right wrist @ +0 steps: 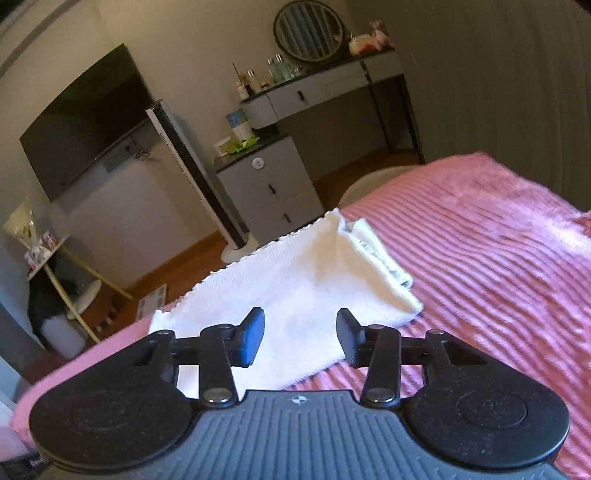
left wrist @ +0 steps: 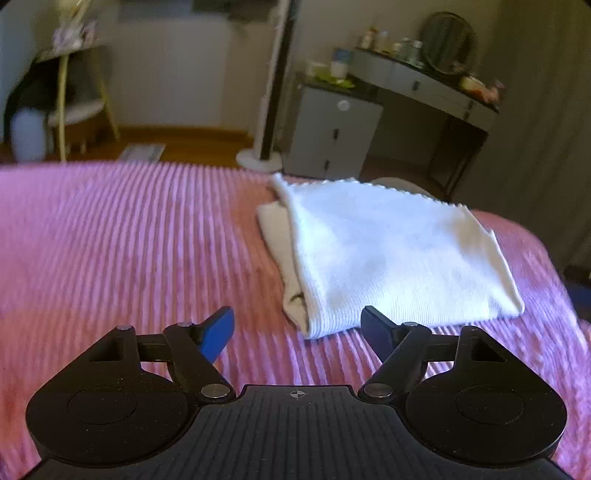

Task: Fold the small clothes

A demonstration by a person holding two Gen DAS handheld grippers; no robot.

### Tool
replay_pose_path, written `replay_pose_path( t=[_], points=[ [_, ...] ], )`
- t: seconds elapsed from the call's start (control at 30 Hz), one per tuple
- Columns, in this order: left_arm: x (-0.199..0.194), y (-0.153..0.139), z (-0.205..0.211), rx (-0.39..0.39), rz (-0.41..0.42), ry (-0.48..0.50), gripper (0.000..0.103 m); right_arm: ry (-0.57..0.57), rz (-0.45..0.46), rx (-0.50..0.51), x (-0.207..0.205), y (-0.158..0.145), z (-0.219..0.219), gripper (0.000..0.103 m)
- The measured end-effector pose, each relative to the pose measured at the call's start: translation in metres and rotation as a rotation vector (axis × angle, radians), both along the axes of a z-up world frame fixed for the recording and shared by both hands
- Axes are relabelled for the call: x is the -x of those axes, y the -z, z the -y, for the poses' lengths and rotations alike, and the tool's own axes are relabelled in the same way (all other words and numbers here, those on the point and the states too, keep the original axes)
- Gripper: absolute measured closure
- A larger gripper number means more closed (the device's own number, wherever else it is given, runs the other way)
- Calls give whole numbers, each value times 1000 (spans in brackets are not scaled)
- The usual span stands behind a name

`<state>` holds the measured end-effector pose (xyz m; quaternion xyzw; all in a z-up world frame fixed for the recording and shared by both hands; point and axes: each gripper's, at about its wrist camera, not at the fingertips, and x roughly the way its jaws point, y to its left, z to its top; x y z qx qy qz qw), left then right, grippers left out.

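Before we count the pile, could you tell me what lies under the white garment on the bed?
A beige cloth shows under the white garment's left edge, both on the pink bedspread. How far it reaches underneath is covered.

1. The black left gripper with blue-padded fingers (left wrist: 297, 332) tilts downward, jaws spread wide, nothing between them.
2. The black right gripper (right wrist: 300, 338) tilts downward, jaws partly parted, seemingly gripping nothing.

Wood floor (right wrist: 192, 258), grey dresser (right wrist: 269, 184), round mirror (right wrist: 308, 31), wall-mounted television (right wrist: 85, 118)
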<state>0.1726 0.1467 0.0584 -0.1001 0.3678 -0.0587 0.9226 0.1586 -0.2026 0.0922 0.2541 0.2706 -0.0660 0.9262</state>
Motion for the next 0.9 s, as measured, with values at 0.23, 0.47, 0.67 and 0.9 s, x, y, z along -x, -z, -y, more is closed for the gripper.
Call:
replay_pose_path(
  t=[0.23, 0.47, 0.67, 0.9],
  points=[
    [-33, 37, -7, 54, -64, -51, 25, -59, -42, -31, -57, 61, 15, 62],
    [-98, 77, 9, 126, -126, -114, 22, -101, -68, -12, -132, 112, 49, 62],
    [-129, 87, 21, 134, -83, -142, 7, -74, -7, -55, -146, 129, 106, 100],
    [-138, 82, 34, 110, -68, -149, 42, -104, 29, -43, -114, 113, 64, 69]
  ],
)
